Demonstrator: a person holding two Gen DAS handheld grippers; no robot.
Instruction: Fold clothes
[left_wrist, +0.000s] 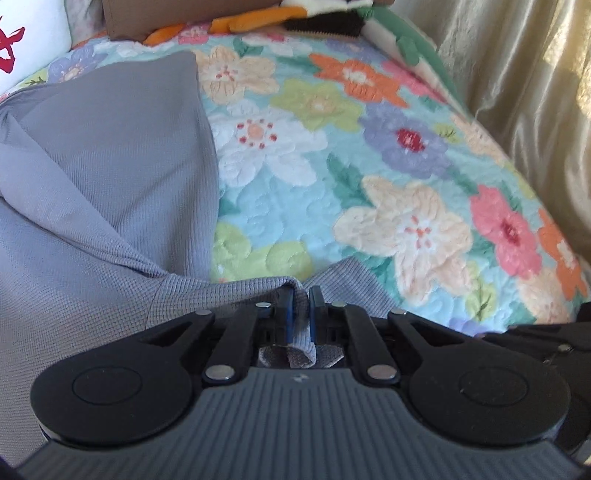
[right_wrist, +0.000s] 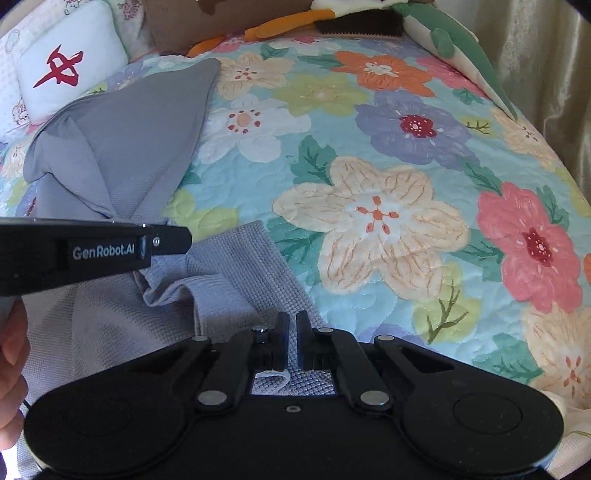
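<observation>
My left tongs (left_wrist: 302, 295) are clamped on a fold of the grey garment (left_wrist: 103, 177), its hem bunched between the blue pads (left_wrist: 289, 314) and a short tongue of cloth poking out behind them; my right tongs (right_wrist: 291, 325) are pressed together on another part of the same hem, a small curl of cloth showing at their root. The garment lies on the bed, over the floral quilt (left_wrist: 388, 192), spread to the left with one pointed corner reaching toward the far pillows; its right edge runs down to my tongs. To the right of that edge the quilt is bare all the way to the gold curtain (left_wrist: 517, 92), which bounds the bed on that side; the far end is crowded with a white cushion (right_wrist: 70, 70) bearing a red mark, a brown cushion (left_wrist: 177, 16) and soft toys in orange and green.

The right wrist view shows my left tongs from the side, black with white lettering, and a bit of my hand (right_wrist: 11, 354) at the frame's edge; the left wrist view shows only a dark corner of the other tool at the right.

I count one garment, two tongs, one quilt, one curtain.
</observation>
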